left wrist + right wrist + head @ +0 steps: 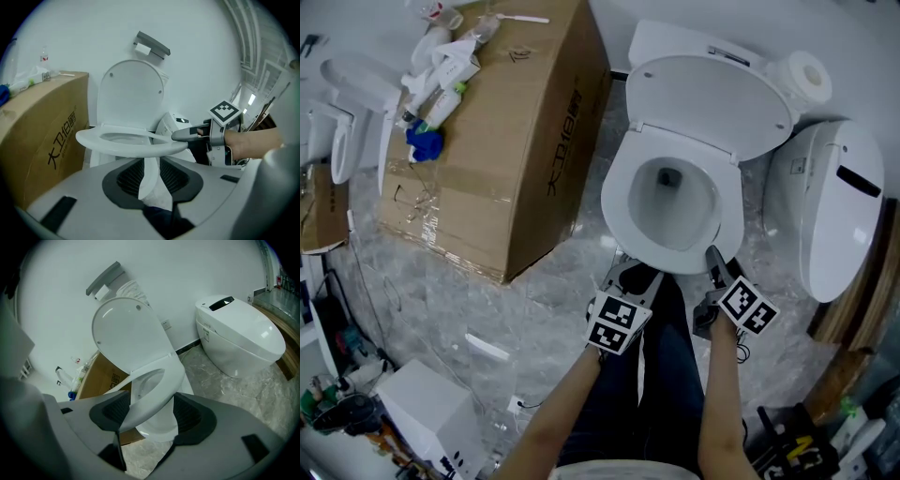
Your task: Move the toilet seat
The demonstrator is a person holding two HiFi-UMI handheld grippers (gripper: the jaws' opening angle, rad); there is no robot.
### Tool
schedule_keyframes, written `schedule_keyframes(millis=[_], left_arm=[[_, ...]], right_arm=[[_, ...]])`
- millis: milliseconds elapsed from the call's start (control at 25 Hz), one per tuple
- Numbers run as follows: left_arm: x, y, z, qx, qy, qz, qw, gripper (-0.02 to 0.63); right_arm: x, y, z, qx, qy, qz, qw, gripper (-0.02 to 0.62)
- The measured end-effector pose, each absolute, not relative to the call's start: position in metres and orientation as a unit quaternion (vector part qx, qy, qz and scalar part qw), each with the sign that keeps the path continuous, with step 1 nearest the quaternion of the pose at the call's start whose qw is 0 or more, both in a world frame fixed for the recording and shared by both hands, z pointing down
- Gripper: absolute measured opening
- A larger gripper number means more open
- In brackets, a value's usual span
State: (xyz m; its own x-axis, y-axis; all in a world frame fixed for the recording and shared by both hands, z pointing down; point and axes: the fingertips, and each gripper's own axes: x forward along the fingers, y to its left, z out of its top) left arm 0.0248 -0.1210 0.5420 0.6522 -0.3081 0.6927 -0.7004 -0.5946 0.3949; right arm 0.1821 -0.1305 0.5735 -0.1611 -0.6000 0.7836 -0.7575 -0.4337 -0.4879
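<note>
White seat [614,202] hung just over bowl [684,225], left gripper [630,277] and right gripper [713,258] at its front rim | left gripper view: jaws half apart below rim, only bowl in gap, no grip seen | right gripper view: jaws clamped on rim | risk: single-sided hold slips, seat slams down

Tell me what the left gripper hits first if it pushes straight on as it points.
Likely the front rim of the toilet seat, just ahead of the left gripper; depth is unclear, so it might pass underneath.
</note>
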Motion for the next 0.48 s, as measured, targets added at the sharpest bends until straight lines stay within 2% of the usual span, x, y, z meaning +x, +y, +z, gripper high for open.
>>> schedule_keyframes(millis=[200,480], left_arm=[[0.028,-0.129,0.531,0.848,-0.3,0.288,0.33,0.114],[0.032,-0.14,0.518,0.853,-0.303,0.275,0.323,0.114]], right_arm=[[0.186,-0.138,0.563,0.656,-0.519,0.544,0.058,0.293],[0.186,-0.141,0.54,0.67,-0.553,0.475,0.141,0.311]])
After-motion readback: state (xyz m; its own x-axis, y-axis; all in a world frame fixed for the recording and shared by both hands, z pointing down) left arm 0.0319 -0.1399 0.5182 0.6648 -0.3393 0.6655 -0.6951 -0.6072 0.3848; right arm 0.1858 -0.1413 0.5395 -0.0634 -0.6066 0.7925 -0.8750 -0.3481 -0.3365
